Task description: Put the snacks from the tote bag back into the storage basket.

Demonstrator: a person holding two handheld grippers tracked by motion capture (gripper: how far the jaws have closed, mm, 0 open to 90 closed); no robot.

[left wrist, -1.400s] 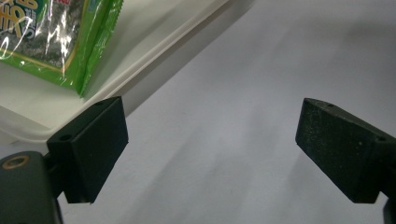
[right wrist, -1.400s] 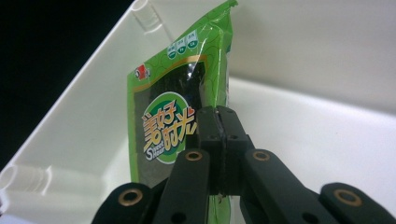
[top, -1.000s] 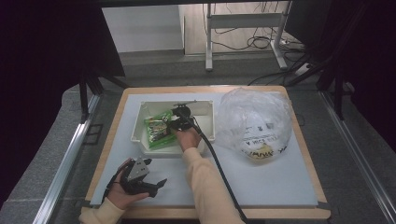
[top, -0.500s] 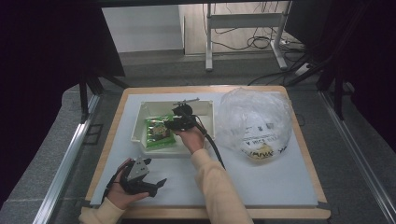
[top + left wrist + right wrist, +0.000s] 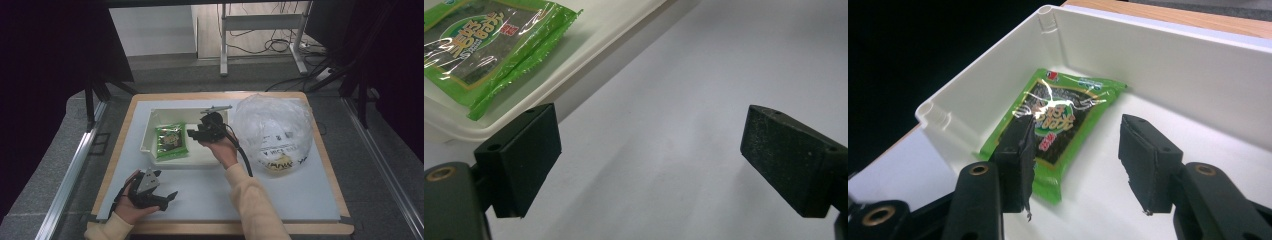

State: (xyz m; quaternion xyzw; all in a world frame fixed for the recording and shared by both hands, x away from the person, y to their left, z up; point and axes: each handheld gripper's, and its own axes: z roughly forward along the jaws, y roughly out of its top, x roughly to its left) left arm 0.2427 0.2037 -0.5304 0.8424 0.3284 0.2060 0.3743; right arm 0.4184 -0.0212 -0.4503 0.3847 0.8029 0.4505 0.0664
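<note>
A green snack packet (image 5: 171, 141) lies flat in the left half of a white tray (image 5: 149, 131). My right gripper (image 5: 193, 134) hovers over the tray's right half, pointing left at the packet. Its jaws have just been opening and nothing is between them. In the right gripper view the gripper (image 5: 1077, 131) stands open a little above the packet (image 5: 1060, 107), with the tray wall (image 5: 1173, 65) behind. My left gripper (image 5: 168, 198) rests at the front left of the table. It (image 5: 649, 160) is open over bare white mat, with the packet (image 5: 479, 45) and the tray rim (image 5: 589, 50) at upper left.
A large clear plastic bag (image 5: 275, 130) with packaged goods inside sits right of the tray. The white mat (image 5: 280, 200) covers a wooden tabletop (image 5: 345, 227). Dark frame rails and cables surround the table.
My right gripper opened, let go of the green packet and drew back up and to the right. The packet now lies flat in the tray. The left gripper stayed put.
</note>
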